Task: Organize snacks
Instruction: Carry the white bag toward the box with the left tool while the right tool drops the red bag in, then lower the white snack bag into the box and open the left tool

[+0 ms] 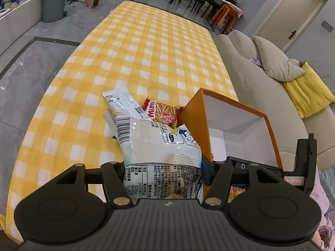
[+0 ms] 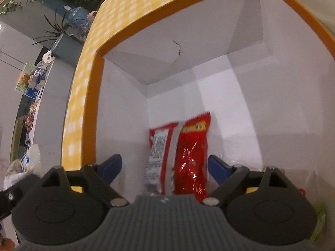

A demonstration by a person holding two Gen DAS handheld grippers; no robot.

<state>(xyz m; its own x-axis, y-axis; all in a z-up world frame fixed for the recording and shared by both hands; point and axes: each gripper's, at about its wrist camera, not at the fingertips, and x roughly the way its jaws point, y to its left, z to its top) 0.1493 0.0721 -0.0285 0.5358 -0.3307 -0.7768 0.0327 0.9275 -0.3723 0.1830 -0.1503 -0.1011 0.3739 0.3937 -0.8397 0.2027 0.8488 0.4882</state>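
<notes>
In the left wrist view, my left gripper point(image 1: 164, 167) is shut on a white snack bag point(image 1: 161, 146), held just above the yellow checked tablecloth point(image 1: 146, 52). Behind it lie a red snack bag point(image 1: 165, 112) and another white pack point(image 1: 122, 103). To the right stands an orange box point(image 1: 193, 115) with a white inside. In the right wrist view, my right gripper point(image 2: 165, 161) is down inside the orange box point(image 2: 92, 96). Its blue fingertips point(image 2: 113, 166) stand apart. A blurred red snack pack point(image 2: 190, 156) is upright between them, and the pads do not press on it.
A beige sofa point(image 1: 247, 62) with a grey cushion and a yellow blanket point(image 1: 307, 92) runs along the table's right side. A grey bin point(image 1: 53, 2) stands on the floor far left. A green packet point(image 2: 319, 217) lies low in the box at the right.
</notes>
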